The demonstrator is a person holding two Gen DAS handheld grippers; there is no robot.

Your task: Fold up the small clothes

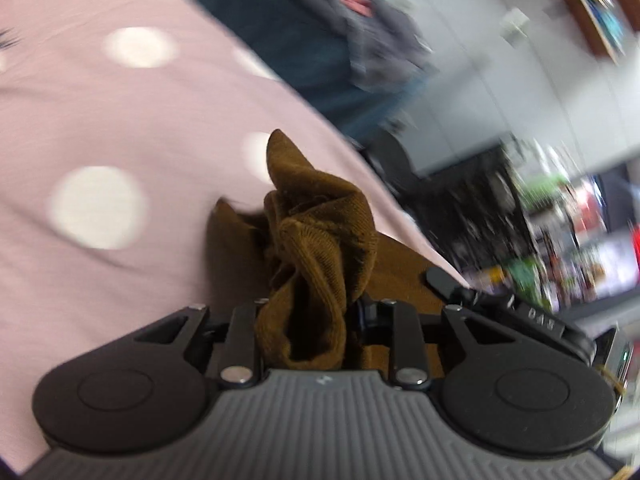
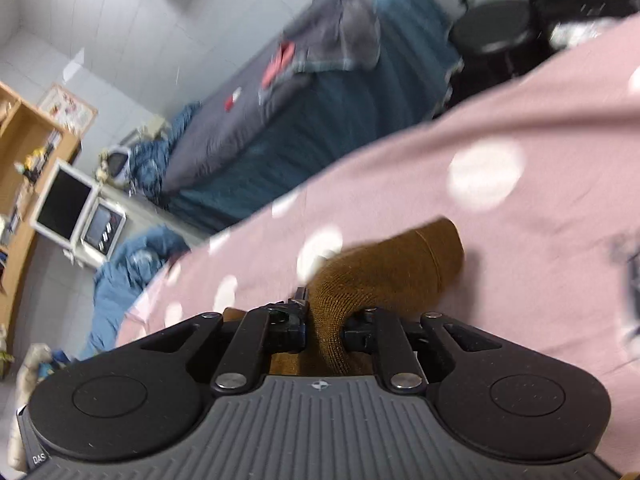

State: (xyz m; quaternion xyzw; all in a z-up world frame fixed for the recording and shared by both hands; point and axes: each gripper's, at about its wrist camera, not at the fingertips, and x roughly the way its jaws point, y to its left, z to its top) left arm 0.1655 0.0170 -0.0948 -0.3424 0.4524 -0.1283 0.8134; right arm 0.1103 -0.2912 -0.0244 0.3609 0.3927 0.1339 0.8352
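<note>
A small brown knit garment, like a sock, is bunched between the jaws of my left gripper, which is shut on it. In the right wrist view the same brown sock runs out over the pink sheet, its cuffed end pointing up and right. My right gripper is shut on its near end. Both grippers hold it just above the pink polka-dot sheet. A black piece of the other gripper shows at the right of the left wrist view.
The pink sheet with white dots covers the work surface. Beyond its edge stand a blue bed with grey clothes, a black round stool, a wooden shelf and two white monitors. Blue fabric lies on the floor.
</note>
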